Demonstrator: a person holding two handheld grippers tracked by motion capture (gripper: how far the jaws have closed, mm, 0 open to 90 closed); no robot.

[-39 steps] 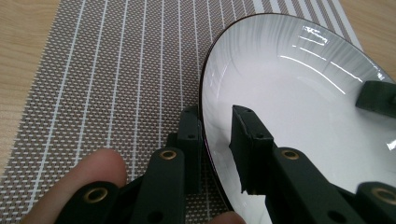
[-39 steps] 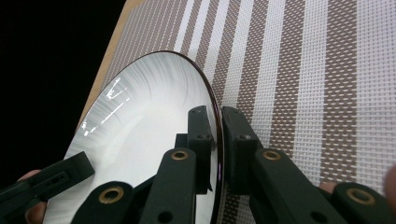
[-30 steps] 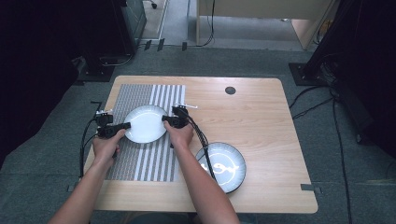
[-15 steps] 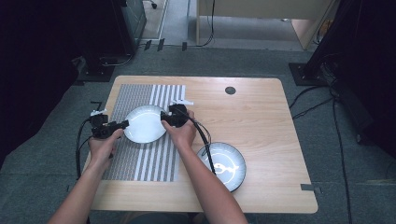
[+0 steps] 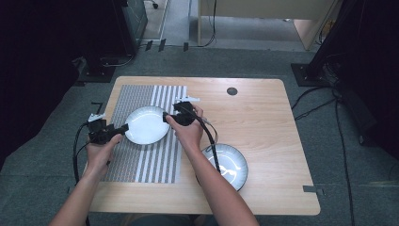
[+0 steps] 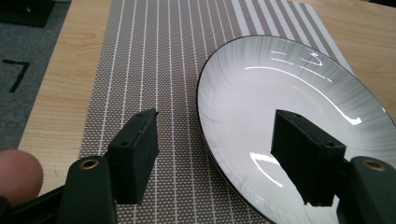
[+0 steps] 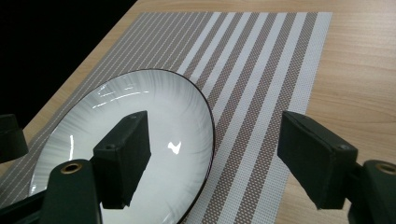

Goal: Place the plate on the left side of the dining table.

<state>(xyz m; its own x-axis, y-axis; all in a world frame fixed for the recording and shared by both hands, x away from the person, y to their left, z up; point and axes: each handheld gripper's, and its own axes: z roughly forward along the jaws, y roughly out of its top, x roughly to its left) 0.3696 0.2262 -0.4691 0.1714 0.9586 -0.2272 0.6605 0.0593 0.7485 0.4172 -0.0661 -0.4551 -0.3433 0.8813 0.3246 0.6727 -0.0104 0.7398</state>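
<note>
A white plate [image 5: 147, 125] with a thin dark rim lies flat on the striped placemat [image 5: 141, 162]. My left gripper [image 5: 122, 128] is at the plate's left edge and my right gripper [image 5: 165, 117] at its right edge. In the left gripper view the jaws [image 6: 219, 161] stand apart above the rim of the plate [image 6: 289, 88], with the pads clear of it. In the right gripper view the gripper [image 7: 219, 158] is likewise spread over the edge of the plate [image 7: 154, 100]. Both pairs of jaws have just been opening and nothing is pressed between them.
A second plate [image 5: 227, 165], grey-white with a dark rim, lies on the bare wood to the front right, with the right gripper's cable trailing over it. A small dark round hole [image 5: 232, 91] sits near the table's [image 5: 263, 122] far edge.
Both grippers were shut on the plate's opposite edges and have opened and let go. Both hands have lifted slightly, and the plate stays where it was on the placemat.
</note>
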